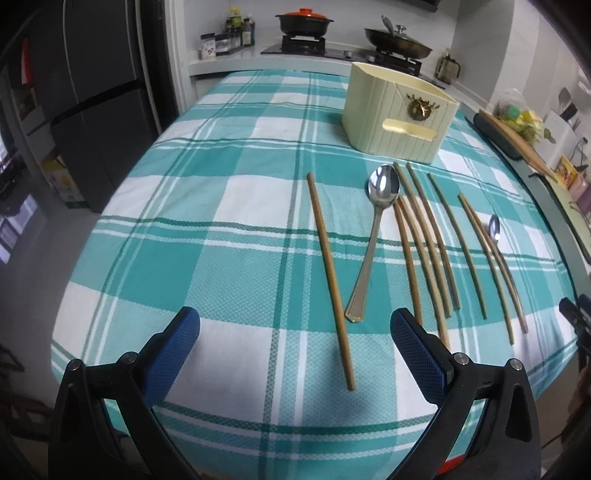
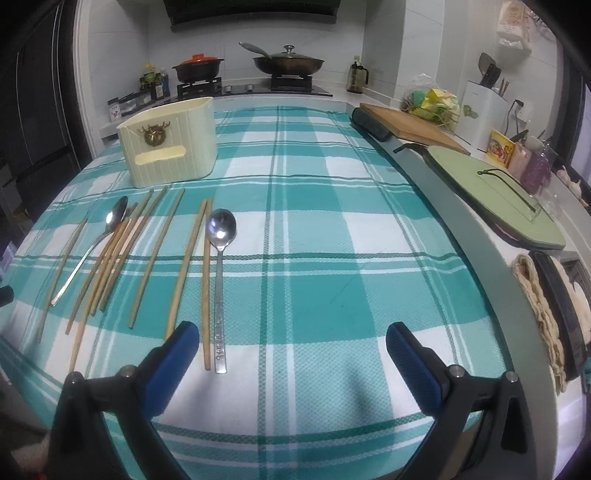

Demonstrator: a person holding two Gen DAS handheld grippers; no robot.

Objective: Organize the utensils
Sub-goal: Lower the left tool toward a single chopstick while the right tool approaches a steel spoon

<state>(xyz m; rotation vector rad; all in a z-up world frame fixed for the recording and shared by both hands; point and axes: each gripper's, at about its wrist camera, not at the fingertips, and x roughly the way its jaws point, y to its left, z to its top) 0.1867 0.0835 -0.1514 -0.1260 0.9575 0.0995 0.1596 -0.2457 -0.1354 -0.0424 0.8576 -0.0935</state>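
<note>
Utensils: wooden chopsticks and two metal spoons lie flat on the table, which carries a teal and white checked cloth.
Large spoon: between a single chopstick on its left and a bunch of chopsticks on its right, bowl pointing to the holder.
Second spoon: at the right end of the row, just beside a pair of chopsticks.
Holder: cream box with a gold deer-head ornament, standing upright behind the utensils.
Left tongs: spread wide, holding nothing, above the near end of the single chopstick.
Right tongs: spread wide, holding nothing, over bare cloth right of the second spoon.
Behind: a stove with a black pot and a pan.
</note>
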